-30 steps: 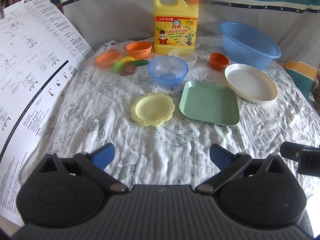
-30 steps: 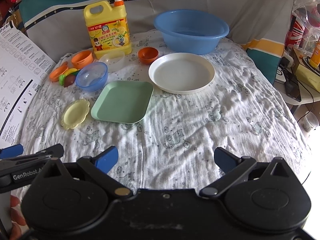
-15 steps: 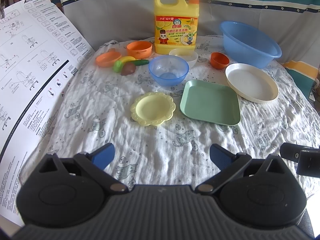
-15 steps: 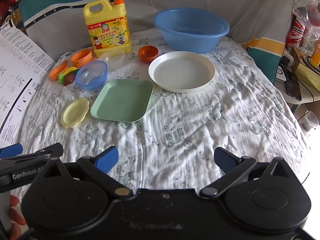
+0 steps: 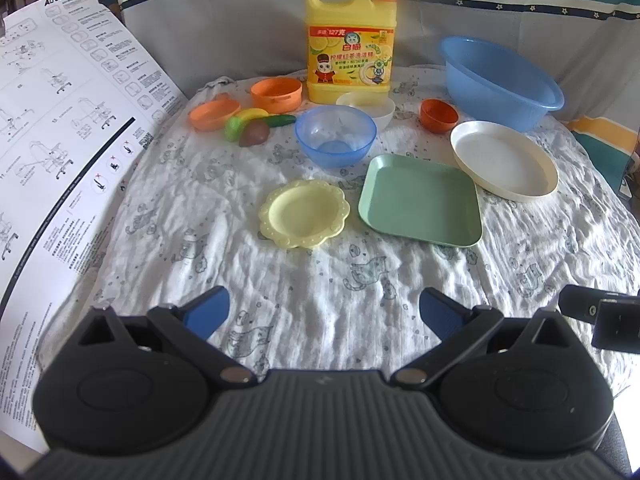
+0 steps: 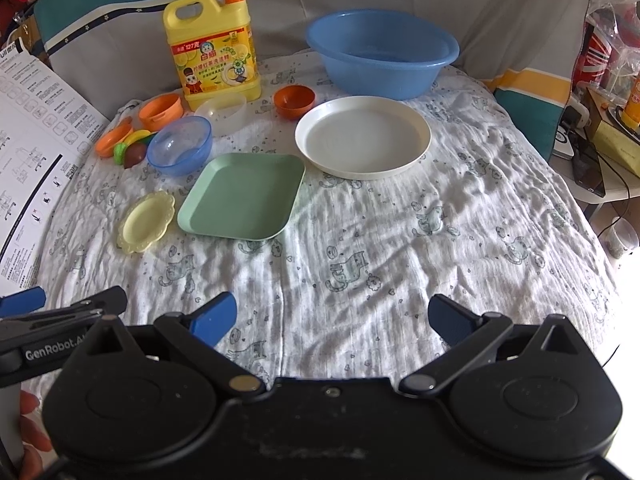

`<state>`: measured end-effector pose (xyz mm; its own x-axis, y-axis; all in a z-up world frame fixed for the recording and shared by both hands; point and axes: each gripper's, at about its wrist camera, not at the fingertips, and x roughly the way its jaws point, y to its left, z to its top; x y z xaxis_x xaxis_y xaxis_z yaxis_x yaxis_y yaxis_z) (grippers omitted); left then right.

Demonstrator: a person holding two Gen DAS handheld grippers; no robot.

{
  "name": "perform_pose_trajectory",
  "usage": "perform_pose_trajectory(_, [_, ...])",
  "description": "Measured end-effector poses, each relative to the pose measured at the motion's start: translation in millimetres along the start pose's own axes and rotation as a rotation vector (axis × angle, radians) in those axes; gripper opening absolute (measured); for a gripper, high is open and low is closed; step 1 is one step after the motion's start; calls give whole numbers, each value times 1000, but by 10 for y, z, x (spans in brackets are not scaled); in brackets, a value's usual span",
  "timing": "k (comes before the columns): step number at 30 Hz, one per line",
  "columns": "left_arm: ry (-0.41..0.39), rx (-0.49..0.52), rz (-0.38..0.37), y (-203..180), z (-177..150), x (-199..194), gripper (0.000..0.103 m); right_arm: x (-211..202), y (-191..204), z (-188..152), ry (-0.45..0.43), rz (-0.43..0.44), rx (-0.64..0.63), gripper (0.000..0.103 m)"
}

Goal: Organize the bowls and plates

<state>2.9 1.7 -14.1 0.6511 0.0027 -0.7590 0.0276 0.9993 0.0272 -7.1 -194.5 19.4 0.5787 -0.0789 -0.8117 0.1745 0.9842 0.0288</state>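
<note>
On the patterned cloth lie a yellow scalloped plate, a green square plate and a white round plate. Behind them stand a clear blue bowl, a white bowl, a small dark orange bowl and a large blue basin. My left gripper and right gripper both hang open over the near cloth, nothing between their fingers.
A yellow detergent jug stands at the back. Two orange dishes and toy food sit at the back left. A printed instruction sheet leans on the left. A side table with clutter is to the right.
Both views have shifted only slightly; the dishes lie where they were and both grippers stay open.
</note>
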Motion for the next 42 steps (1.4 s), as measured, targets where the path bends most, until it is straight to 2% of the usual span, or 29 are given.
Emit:
perform_pose_trajectory(9, [11, 13, -3, -54, 41, 102, 103, 116, -31, 12, 17, 1, -4, 103])
perform_pose_trajectory(16, [4, 19, -48, -103, 176, 313, 103, 346, -171, 81, 23, -2, 10, 103])
perform_pose_trajectory(25, [-52, 135, -115, -539, 706, 646, 103, 744, -682, 507, -64, -53, 70, 103])
perform_pose_trajectory(27, [-58, 152, -140, -675, 869, 759, 103, 879, -827, 648, -64, -80, 93, 103])
perform_pose_trajectory(30, [-55, 162, -160, -880, 1097, 980, 103, 1086, -1035, 829, -75, -73, 140, 103])
perform_pose_trajectory(32, [-49, 166, -168, -1010, 1242, 1150, 103, 1242, -1160, 960, -80, -69, 165, 92])
perform_pose_trajectory(34, [-40, 170, -170, -1138, 1368, 1327, 103, 1379, -1246, 1060, -87, -50, 190, 86])
perform_pose_trajectory(36, [-19, 169, -172, -1230, 1462, 1495, 94, 1538, -1315, 1172, -87, -33, 202, 78])
perform_pose_trajectory(40, [17, 198, -181, -1434, 1578, 1798, 85, 1861, -1431, 1346, -65, -12, 228, 56])
perform_pose_trajectory(42, [48, 206, -183, -1522, 1619, 1956, 74, 2008, -1471, 1406, -52, -1, 240, 48])
